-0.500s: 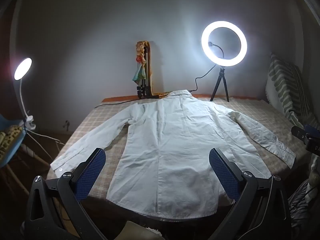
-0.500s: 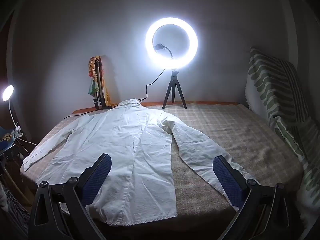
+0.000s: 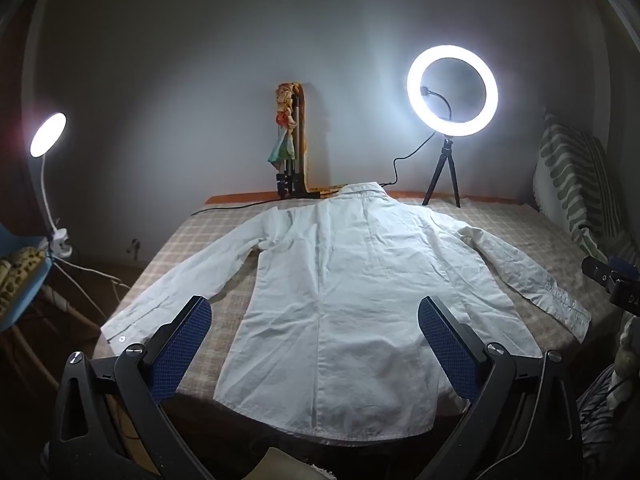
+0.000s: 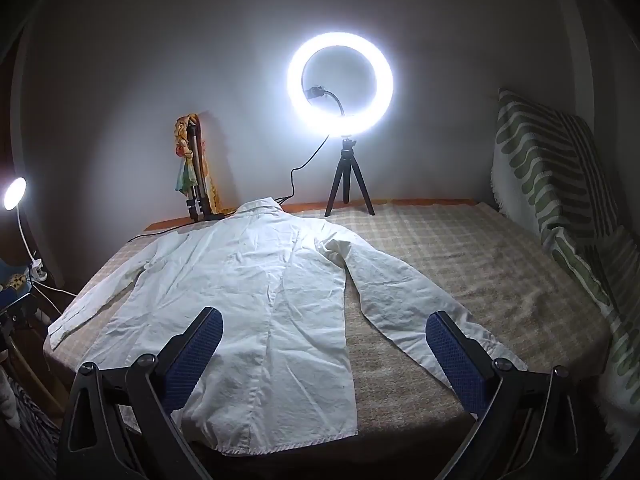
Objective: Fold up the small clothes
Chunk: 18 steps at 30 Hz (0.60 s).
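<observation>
A small white long-sleeved shirt (image 3: 352, 292) lies flat, back side up, on a checked cloth-covered table (image 3: 200, 236), collar at the far side and both sleeves spread outward. It also shows in the right wrist view (image 4: 248, 292). My left gripper (image 3: 316, 344) is open and empty, held above the shirt's near hem. My right gripper (image 4: 324, 344) is open and empty, above the shirt's right side and right sleeve (image 4: 404, 304). Part of the right gripper (image 3: 612, 280) shows at the right edge of the left wrist view.
A lit ring light on a tripod (image 3: 452, 92) stands at the table's far edge, with a folded tripod and doll (image 3: 290, 144) beside it. A clip lamp (image 3: 48, 136) stands at left. A green-striped cushion (image 4: 552, 168) leans at right. The checked table surface (image 4: 500, 264) lies right of the shirt.
</observation>
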Each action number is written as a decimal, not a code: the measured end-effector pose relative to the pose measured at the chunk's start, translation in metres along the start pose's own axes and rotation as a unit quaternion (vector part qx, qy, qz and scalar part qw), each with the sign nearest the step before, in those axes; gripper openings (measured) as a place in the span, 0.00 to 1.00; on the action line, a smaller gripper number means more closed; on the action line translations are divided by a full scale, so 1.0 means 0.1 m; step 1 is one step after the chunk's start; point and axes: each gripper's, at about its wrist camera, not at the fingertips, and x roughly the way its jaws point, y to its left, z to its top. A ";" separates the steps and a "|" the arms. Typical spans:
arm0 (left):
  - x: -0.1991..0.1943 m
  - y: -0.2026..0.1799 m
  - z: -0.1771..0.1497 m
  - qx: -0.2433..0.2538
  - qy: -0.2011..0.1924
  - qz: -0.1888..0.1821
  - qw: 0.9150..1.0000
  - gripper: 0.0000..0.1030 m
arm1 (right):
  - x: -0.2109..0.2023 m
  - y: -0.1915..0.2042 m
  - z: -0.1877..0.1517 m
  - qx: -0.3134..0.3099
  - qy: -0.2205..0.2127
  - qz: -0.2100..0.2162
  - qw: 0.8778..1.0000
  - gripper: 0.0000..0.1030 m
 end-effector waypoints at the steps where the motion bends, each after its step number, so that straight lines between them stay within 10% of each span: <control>1: 0.00 0.00 0.00 0.000 -0.001 0.001 1.000 1.00 | 0.00 0.00 0.00 0.000 0.000 0.000 1.000 1.00; 18: 0.00 0.01 0.01 -0.001 -0.002 -0.004 1.000 1.00 | 0.02 -0.03 0.00 0.009 0.003 0.004 1.000 1.00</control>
